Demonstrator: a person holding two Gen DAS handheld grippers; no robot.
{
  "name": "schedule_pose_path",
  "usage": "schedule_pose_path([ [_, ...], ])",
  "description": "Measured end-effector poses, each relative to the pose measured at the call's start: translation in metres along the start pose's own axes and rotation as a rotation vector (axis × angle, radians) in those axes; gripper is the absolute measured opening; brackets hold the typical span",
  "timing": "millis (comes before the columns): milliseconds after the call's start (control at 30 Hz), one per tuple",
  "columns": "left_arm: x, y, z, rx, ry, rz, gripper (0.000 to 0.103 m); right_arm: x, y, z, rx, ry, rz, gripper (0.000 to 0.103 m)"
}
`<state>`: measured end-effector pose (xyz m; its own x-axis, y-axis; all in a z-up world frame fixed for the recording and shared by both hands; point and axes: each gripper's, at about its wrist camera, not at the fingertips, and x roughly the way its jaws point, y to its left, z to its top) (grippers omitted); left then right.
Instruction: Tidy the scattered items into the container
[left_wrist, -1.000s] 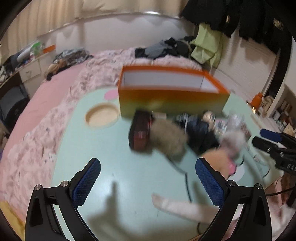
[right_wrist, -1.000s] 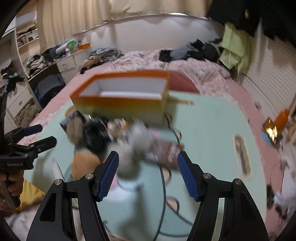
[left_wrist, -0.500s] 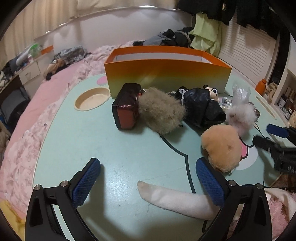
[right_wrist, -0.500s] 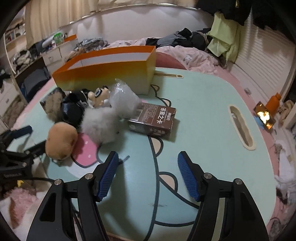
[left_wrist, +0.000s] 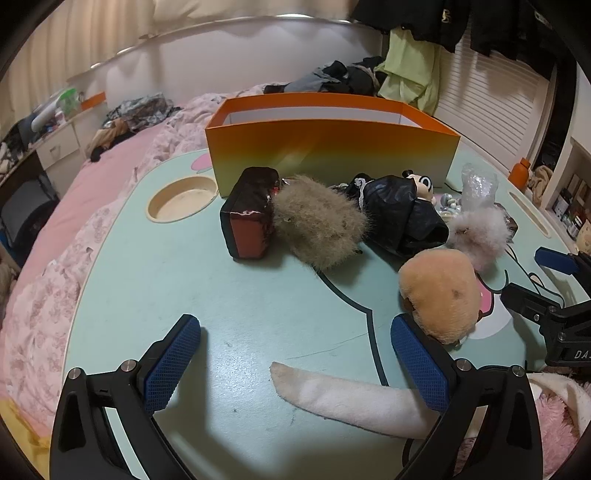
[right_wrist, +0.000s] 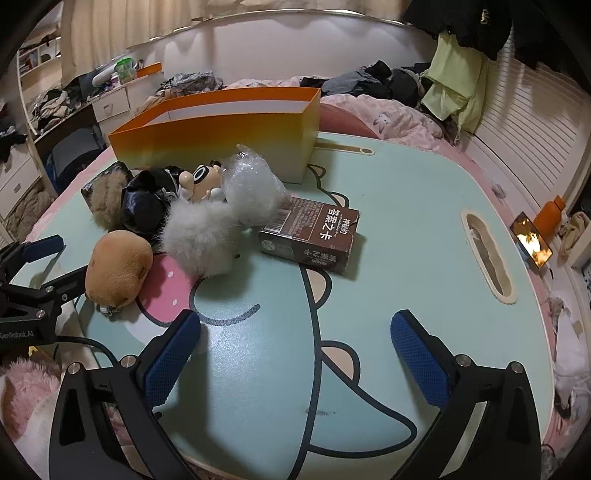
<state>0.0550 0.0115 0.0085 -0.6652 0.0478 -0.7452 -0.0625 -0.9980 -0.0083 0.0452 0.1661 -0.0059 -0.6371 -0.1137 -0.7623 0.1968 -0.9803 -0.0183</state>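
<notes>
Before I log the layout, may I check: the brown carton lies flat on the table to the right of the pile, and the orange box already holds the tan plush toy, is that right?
Not quite. The brown carton does lie flat right of the pile, but the tan plush toy sits on the table, in front of the orange box, not in it. The right wrist view shows this.

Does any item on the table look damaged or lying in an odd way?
Yes. The dark red pouch beside the orange box looks worn: pale peeling marks run along its upper edge. The brown carton lies flat on its side. Nothing looks spilled.
</notes>
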Motion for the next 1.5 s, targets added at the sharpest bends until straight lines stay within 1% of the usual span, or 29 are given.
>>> schedule_pose_path([
  [1133, -0.0007, -0.0047, 0.0017, 0.004, -0.001, -0.002, 0.103, -0.0007, -0.0004, 0.0005, -0.002, -0.01, 0.001, 0.103],
  [1500, -0.0018, -0.0043, 0.0053, -0.004, 0.003, -0.013, 0.103, -0.0083, 0.0021, 0.0047, -0.009, -0.053, -0.008, 0.103],
])
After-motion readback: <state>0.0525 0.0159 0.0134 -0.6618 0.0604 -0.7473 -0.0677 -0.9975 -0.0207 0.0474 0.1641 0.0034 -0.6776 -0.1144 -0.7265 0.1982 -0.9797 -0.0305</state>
